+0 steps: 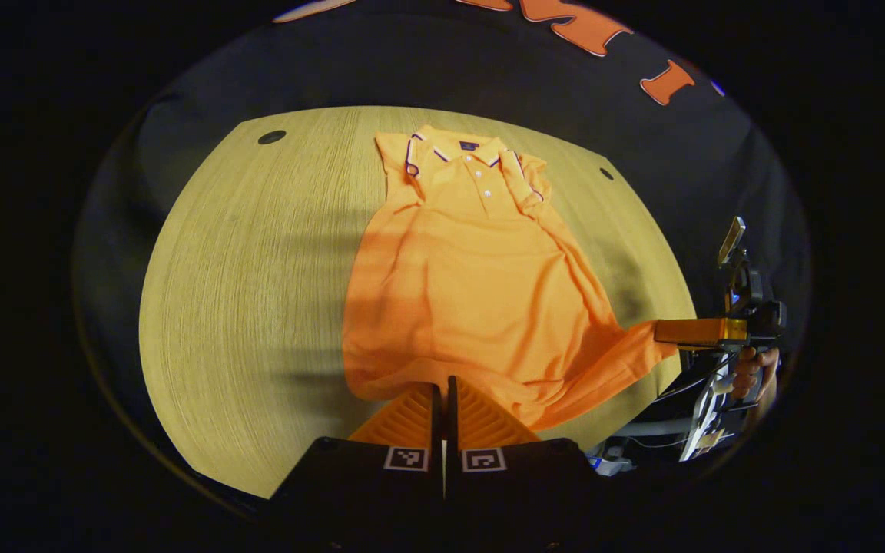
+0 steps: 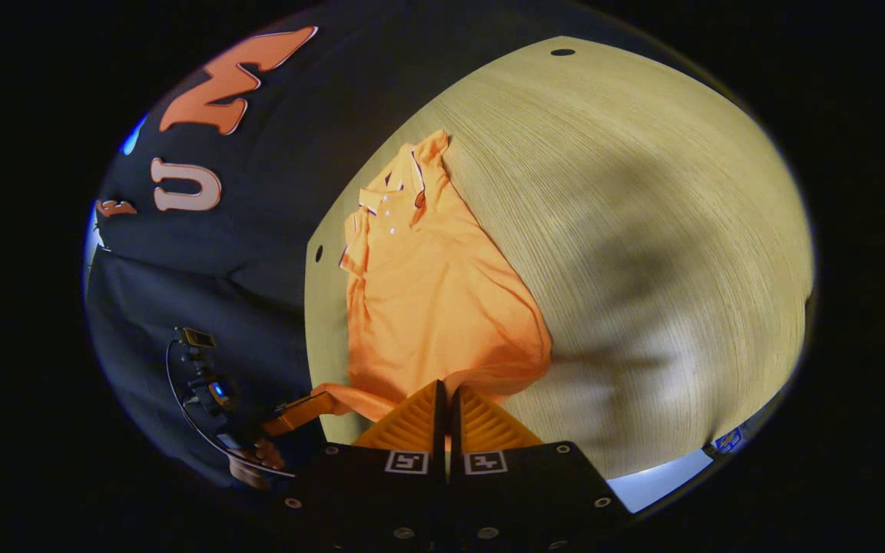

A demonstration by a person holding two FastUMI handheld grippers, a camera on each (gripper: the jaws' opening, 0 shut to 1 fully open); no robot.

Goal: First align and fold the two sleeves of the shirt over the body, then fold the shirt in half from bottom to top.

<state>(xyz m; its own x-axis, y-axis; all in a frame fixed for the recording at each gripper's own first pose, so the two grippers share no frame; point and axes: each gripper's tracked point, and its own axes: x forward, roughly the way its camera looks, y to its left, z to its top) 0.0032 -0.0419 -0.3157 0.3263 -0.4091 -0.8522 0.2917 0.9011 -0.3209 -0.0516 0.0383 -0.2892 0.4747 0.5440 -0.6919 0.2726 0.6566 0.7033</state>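
An orange polo shirt (image 1: 473, 276) lies face up on the wooden table (image 1: 258, 269), collar (image 1: 462, 153) at the far end and both sleeves folded in over the chest. My left gripper (image 1: 443, 388) is shut on the near hem. In the left gripper view my right gripper (image 1: 661, 332) pinches the hem's right corner and pulls it out sideways past the table edge. The right gripper view shows the same shirt (image 2: 427, 307) with my right gripper (image 2: 448, 392) shut on the hem. My left gripper (image 2: 319, 403) grips the hem's other end at the lower left there.
Two small dark holes (image 1: 272, 137) (image 1: 606, 173) mark the table's far corners. Bare wood (image 2: 642, 230) stretches wide beside the shirt. A person's hand (image 1: 750, 372) holds the right gripper off the table's right edge, with cables below it.
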